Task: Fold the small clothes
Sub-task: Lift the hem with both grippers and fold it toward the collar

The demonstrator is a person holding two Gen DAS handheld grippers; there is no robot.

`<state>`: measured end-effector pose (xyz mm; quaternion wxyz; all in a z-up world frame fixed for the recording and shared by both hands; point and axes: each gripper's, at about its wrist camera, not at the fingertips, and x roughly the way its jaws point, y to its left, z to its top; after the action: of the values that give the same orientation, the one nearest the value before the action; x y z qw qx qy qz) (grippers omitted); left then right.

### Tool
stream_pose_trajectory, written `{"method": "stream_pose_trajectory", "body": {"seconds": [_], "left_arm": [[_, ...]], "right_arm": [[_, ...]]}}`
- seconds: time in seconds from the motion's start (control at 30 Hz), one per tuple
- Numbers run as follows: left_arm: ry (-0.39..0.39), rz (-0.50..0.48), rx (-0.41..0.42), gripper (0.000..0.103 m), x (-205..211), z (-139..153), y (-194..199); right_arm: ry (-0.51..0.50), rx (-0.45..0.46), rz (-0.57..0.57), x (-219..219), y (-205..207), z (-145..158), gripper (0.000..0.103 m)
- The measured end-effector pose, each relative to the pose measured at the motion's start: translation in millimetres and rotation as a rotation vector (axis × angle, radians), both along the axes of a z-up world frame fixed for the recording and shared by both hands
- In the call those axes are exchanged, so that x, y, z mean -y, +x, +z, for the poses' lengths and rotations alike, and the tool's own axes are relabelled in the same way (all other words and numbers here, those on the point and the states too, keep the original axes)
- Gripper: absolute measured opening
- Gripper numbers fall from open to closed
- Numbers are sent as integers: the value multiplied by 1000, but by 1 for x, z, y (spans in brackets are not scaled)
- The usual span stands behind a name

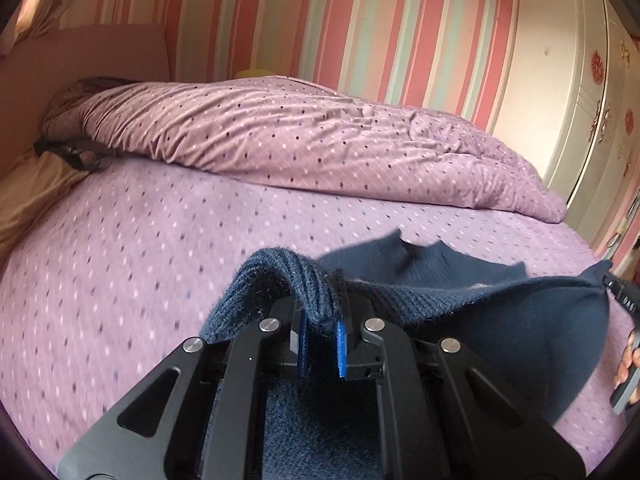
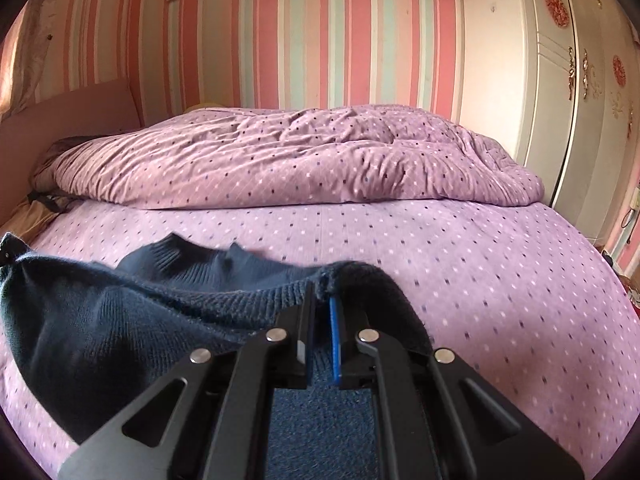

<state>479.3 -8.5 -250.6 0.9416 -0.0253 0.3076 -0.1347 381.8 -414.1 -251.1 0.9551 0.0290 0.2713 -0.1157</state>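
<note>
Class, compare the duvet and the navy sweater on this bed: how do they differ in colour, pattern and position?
The duvet is lilac with small dots; the sweater is plain navy knit. The duvet lies bunched at the bed's far end; the sweater is lifted at the near end, held by the left tool and right tool. Both are soft fabric.

Soft daylight, fisheye warp, slight blur

Only legible-ish marking: white characters on the right claw [image 1: 624,304] body at the left wrist view's right edge, roughly "DAS" but too blurred and cropped to confirm; no readable text in the right wrist view.
</note>
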Motion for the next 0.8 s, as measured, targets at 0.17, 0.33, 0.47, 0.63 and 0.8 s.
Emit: {"method": "stream_pose_trajectory", "body": {"seconds": [0.17, 0.33, 0.47, 0.63, 0.8], "left_arm": [[31, 4, -32, 9, 17, -19, 46], [57, 7, -77, 9, 27, -40, 80], [98, 1, -165, 9, 37, -68, 110], [136, -11, -243, 9, 40, -88, 124], [31, -41, -273, 15, 23, -68, 125]], "right_arm": [[23, -20, -17, 15, 49, -11, 6], [49, -83, -34, 28, 88, -34, 6], [81, -175, -42, 36, 115, -56, 6], [67, -267, -47, 39, 131, -76, 6], [102, -226, -9, 41, 123, -59, 13]]}}
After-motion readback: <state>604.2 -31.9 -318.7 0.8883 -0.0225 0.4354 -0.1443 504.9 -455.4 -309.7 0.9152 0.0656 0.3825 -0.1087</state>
